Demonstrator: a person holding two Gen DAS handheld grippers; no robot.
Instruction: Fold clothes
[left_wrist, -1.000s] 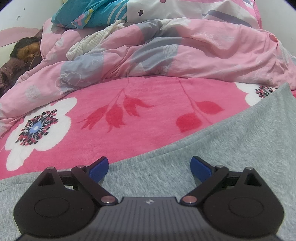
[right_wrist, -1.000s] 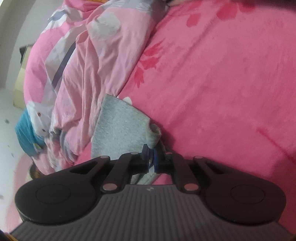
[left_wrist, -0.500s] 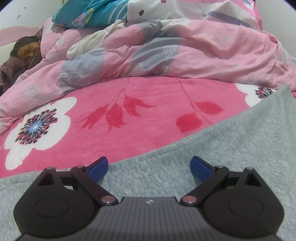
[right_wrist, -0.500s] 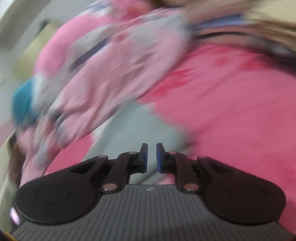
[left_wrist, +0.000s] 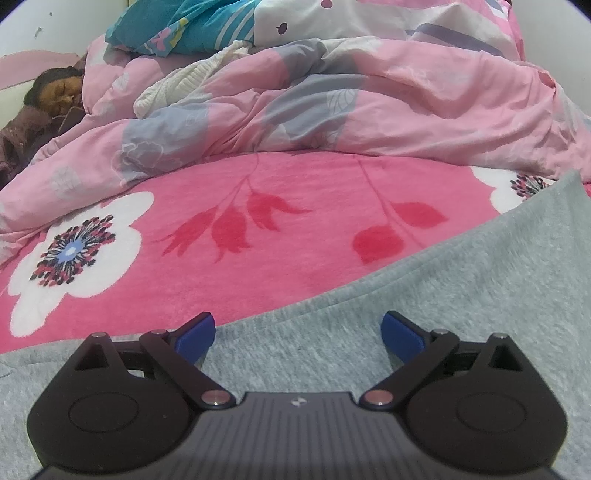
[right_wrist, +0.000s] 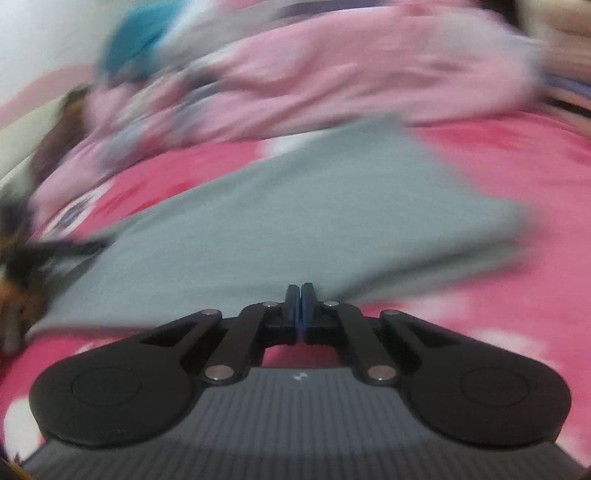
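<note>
Your left gripper (left_wrist: 297, 334) hovers low over a grey garment (left_wrist: 461, 295) spread on a bed, its blue-tipped fingers (left_wrist: 194, 334) spread wide with nothing between them. The grey garment lies flat across the near edge of the bed, its upper hem running diagonally from the near left up toward the right side, where one corner rises to a point. It rests on a bright pink blanket (left_wrist: 295, 206) printed with white flowers and red leaves. Beyond the blanket, toward the far edge of the bed, a pale pink quilt (left_wrist: 406, 110) with grey leaf shapes is bunched in a long heap, and a white knitted piece (left_wrist: 184, 79) lies tucked into its folds. A teal cloth (left_wrist: 184, 26) sits at the far left behind the quilt, and a person (left_wrist: 55, 92) lies at the far left corner of the bed, mostly covered by the quilt. Your right gripper (right_wrist: 299, 302) shows its fingers (right_wrist: 291, 302) pressed together; the view is heavily blurred, and you cannot tell whether any cloth is caught between them. Just ahead of those fingers the grey garment (right_wrist: 295, 206) stretches away as a broad panel over the pink blanket (right_wrist: 517, 166), toward the blurred quilt (right_wrist: 332, 74) at the far edge of the bed.
</note>
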